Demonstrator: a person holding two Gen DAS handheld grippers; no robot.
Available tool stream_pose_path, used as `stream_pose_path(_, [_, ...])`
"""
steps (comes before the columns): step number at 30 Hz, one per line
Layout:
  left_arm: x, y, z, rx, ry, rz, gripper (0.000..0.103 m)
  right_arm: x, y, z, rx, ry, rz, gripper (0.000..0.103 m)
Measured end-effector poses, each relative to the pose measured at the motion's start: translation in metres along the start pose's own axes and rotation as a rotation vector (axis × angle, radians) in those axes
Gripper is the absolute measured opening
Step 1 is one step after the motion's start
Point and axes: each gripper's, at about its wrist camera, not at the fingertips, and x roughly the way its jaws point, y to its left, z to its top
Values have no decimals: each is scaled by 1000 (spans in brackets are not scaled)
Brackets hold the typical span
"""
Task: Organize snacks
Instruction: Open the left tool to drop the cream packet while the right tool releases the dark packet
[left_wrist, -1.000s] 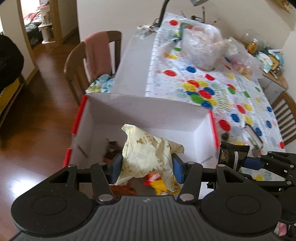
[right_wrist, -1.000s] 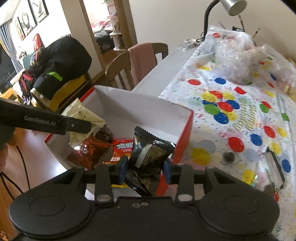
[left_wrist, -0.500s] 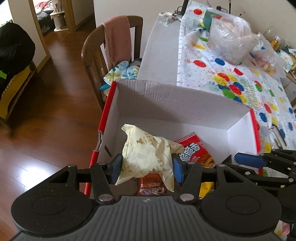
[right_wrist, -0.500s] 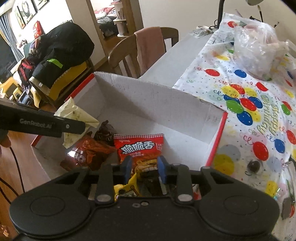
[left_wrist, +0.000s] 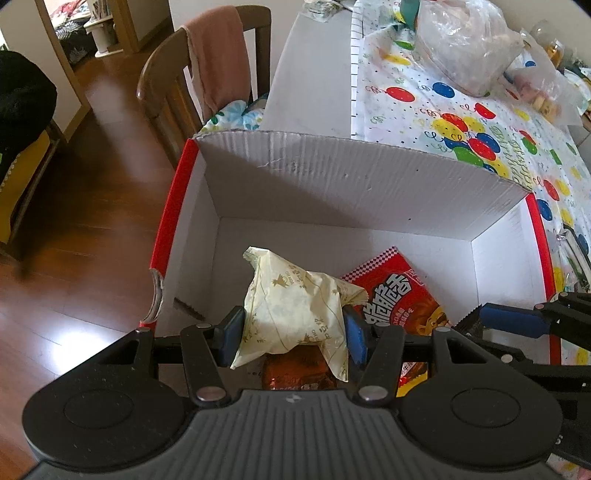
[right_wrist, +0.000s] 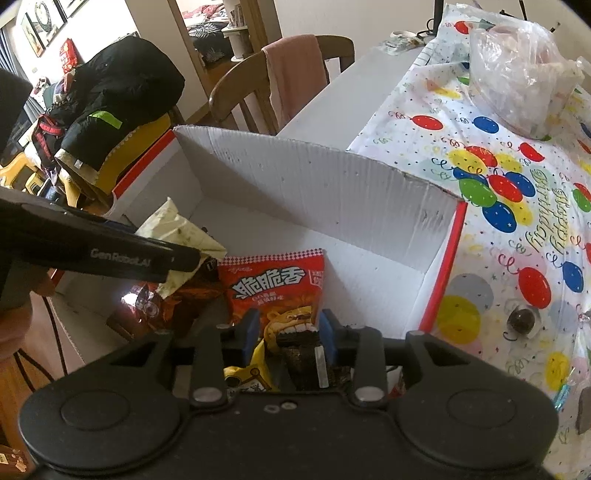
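Left gripper (left_wrist: 291, 334): jaws hold the yellow pack (left_wrist: 295, 314), mid frame, above the box (left_wrist: 332, 177)
Right gripper (right_wrist: 289, 334): jaws narrow around a black pack (right_wrist: 301, 354), low in the frame
Feel: packs look light, soft, crinkly
Hold: pinch the puffy middle gently, so the snack inside does not break

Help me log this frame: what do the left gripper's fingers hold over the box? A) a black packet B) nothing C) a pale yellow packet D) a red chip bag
C: the left gripper is clamped on the pale yellow packet above the box; the red chip bag lies inside.
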Motion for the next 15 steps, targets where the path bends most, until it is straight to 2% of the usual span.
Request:
stream_pose_path(10, [-12,-4,0,1,-37,0,63,-12,-1,-1,16,-25,7,39])
stream_pose_path(13, [-21,-7,-3,3,-53,-7,64,-20,0,-2,17,-42,13,43])
stream_pose_path(15, [-27,-8,-5,6,-65,-10,68,-27,1,-3,19,-55,19,46])
